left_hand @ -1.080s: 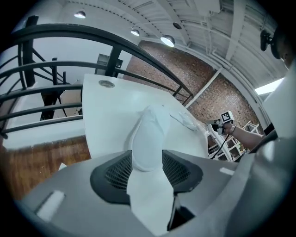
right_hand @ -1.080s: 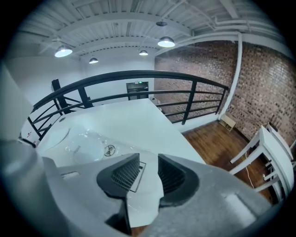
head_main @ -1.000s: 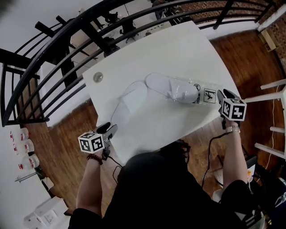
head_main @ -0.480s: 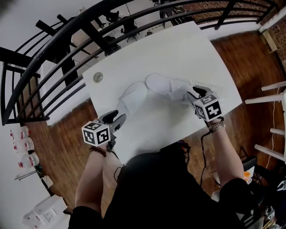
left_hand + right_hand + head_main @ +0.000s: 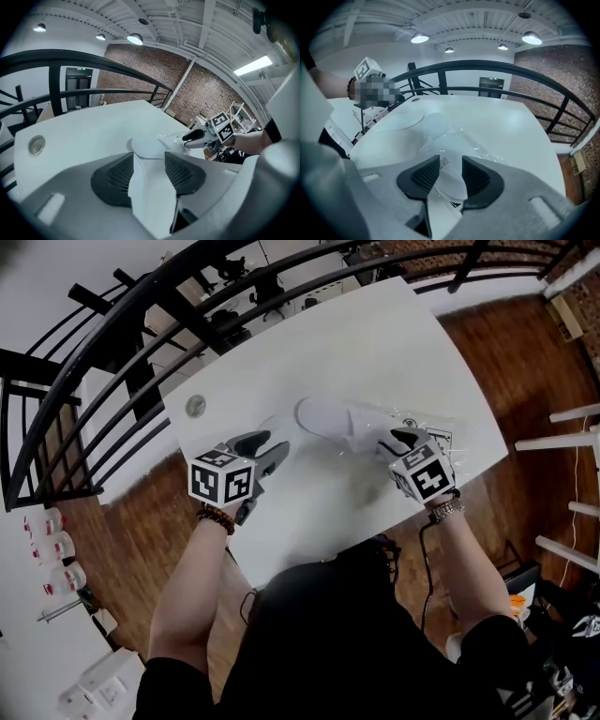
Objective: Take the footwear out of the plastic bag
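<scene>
Footwear in two places on the white table (image 5: pixel 375 343). Out in the open toward the left side, one white slipper (image 5: pixel 145 146), lying flat on the tabletop. Down over it with the left gripper (image 5: pixel 149 157), with jaws spread wide, a pad on either side of the slipper, no squeeze to be seen. Over to the right, second slipper (image 5: pixel 337 420), inside the clear plastic bag (image 5: pixel 454 138), just beside the loose one. Crinkled film trailing off toward the table's right edge. In at that end with the right gripper (image 5: pixel 451 171), with jaws opening at this very moment, bag film and the white of the bagged slipper between the pads. Film close against the left pad; hard to say about real pressure from either pad. Bag and slipper both flat on the table. Both grippers low over the surface, pointing away from the person, well apart from each other, with the bagged slipper stretched between them. Seen from the left gripper view, the right gripper straight across, marker cube up top, dark fingertip down at the crinkled film. Beyond the loose slipper, a small round cap (image 5: pixel 194 406) set in the tabletop, near the far-left corner. Behind the table, a curved black railing (image 5: pixel 487 63); below and around, wooden floor (image 5: pixel 525 362).
</scene>
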The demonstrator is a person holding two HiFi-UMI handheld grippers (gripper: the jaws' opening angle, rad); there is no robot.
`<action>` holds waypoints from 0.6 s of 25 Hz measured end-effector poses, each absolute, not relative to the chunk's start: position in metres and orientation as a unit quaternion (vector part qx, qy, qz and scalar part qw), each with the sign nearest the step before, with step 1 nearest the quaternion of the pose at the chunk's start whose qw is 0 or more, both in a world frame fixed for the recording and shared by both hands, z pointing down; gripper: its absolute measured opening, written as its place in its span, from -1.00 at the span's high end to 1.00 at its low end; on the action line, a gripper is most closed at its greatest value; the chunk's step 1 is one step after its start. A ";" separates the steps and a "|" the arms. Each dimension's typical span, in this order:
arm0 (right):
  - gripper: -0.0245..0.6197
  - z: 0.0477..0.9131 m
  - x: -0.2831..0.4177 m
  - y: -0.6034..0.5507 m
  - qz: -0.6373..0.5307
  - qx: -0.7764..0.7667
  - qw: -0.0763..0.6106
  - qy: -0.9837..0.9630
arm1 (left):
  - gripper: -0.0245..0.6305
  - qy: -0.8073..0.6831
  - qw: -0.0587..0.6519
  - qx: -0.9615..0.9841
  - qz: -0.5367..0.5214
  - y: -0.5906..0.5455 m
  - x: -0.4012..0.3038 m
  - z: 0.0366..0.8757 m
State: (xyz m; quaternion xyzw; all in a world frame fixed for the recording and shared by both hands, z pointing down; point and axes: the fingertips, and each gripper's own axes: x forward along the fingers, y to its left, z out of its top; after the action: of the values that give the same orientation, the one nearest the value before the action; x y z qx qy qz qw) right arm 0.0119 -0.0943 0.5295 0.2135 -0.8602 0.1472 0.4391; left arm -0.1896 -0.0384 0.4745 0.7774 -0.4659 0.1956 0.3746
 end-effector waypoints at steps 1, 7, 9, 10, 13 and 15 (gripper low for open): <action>0.51 0.529 0.011 -0.094 0.149 0.211 0.438 -0.861 | 0.24 -0.464 0.374 0.777 0.201 -0.046 -0.187 0.477; 0.51 0.534 0.010 -0.087 0.153 0.199 0.437 -0.864 | 0.18 -0.459 0.368 0.768 0.253 -0.077 -0.178 0.498; 0.51 0.536 0.010 -0.088 0.153 0.194 0.437 -0.865 | 0.16 -0.458 0.363 0.765 0.272 -0.086 -0.176 0.503; 0.51 0.537 0.010 -0.089 0.153 0.191 0.436 -0.866 | 0.14 -0.458 0.361 0.762 0.281 -0.090 -0.175 0.506; 0.51 0.537 0.010 -0.089 0.152 0.184 0.436 -0.868 | 0.11 -0.451 0.365 0.756 0.304 -0.096 -0.172 0.517; 0.51 0.537 0.010 -0.090 0.150 0.180 0.436 -0.869 | 0.09 -0.449 0.365 0.750 0.321 -0.101 -0.171 0.524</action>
State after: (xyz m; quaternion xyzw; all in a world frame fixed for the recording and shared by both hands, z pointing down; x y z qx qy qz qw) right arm 0.0104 -0.0897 0.5375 0.1798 -0.8690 0.1502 0.4358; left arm -0.1706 -0.1005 0.5238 0.7502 -0.4486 0.3210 0.3645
